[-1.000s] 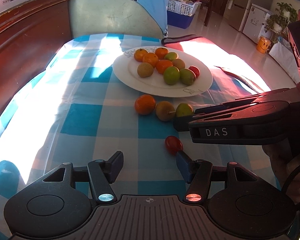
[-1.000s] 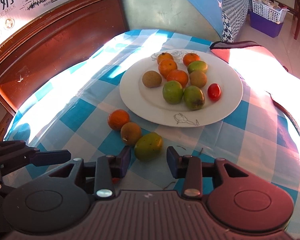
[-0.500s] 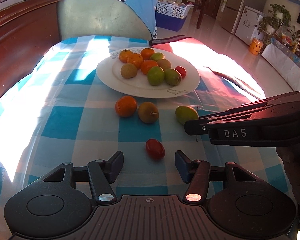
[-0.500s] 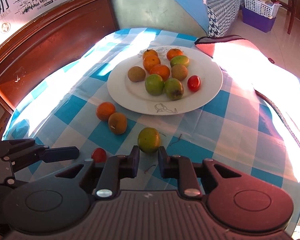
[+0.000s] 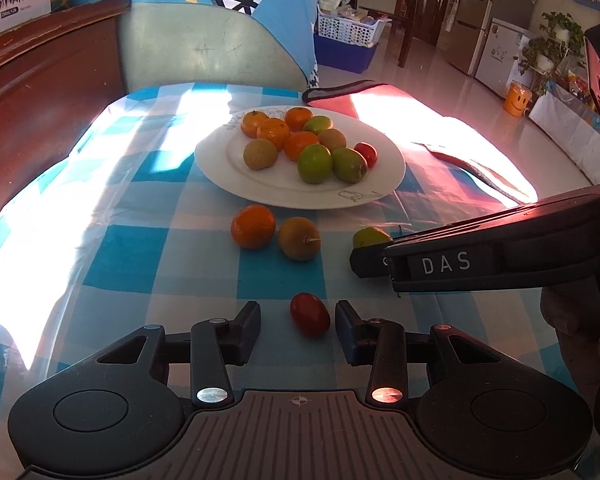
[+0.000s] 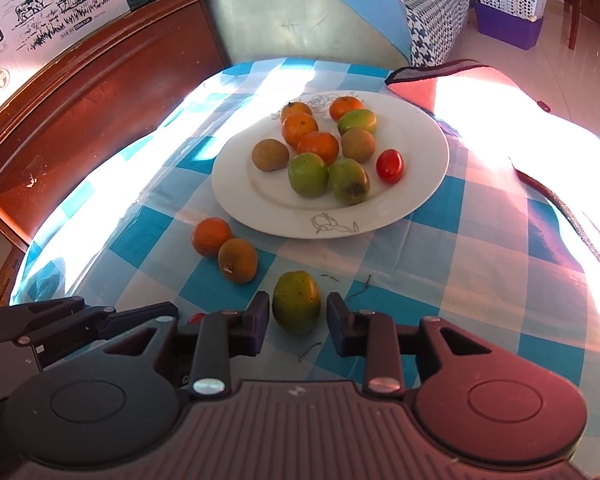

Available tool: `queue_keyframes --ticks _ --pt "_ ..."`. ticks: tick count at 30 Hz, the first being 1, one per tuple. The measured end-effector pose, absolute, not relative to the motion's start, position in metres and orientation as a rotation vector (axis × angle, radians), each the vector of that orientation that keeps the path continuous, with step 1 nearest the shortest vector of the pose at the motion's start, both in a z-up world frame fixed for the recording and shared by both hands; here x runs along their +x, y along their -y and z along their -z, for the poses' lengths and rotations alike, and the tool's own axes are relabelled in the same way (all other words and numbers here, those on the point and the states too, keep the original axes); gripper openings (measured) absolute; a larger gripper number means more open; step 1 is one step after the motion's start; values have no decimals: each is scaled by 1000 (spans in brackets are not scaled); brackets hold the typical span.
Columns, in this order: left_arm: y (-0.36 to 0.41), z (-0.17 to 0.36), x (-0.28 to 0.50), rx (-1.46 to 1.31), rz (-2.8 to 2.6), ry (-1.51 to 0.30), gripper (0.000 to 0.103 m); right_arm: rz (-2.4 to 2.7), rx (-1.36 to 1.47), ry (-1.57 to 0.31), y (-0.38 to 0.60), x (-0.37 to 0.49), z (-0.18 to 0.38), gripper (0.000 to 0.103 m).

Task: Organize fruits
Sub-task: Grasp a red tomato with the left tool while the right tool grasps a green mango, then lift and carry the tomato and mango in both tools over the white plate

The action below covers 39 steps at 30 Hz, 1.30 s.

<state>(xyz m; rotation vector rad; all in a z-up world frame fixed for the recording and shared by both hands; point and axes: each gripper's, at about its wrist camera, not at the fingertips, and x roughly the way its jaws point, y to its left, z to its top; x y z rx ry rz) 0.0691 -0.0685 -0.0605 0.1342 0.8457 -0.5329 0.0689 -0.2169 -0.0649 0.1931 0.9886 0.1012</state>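
Having reopened wide around the green mango (image 6: 296, 302), the right tongs (image 6: 294, 322) can grip it; the left tongs (image 5: 296, 320), also wide, now frame the cherry tomato (image 5: 309, 314).

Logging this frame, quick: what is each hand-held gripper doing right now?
Left hand-held gripper: open, fingers either side of the red tomato.
Right hand-held gripper: open, straddling the green fruit, not gripping it.

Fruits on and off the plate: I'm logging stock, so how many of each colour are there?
Round orange fruits: 5
Green fruits: 4
Brown fruits: 3
Small red oval tomatoes: 2
Total: 14
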Motion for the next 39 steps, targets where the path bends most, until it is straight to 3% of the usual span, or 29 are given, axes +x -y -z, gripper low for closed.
queue_keyframes --ticks 6,20,39 --pt "70 61 67 152 533 -837 17 -96 180 -986 217 69 65 27" --pt "61 45 74 105 524 -804 17 -111 168 -969 220 65 49 27" --pt "57 6 147 20 517 -732 17 -119 201 -906 265 99 14 27"
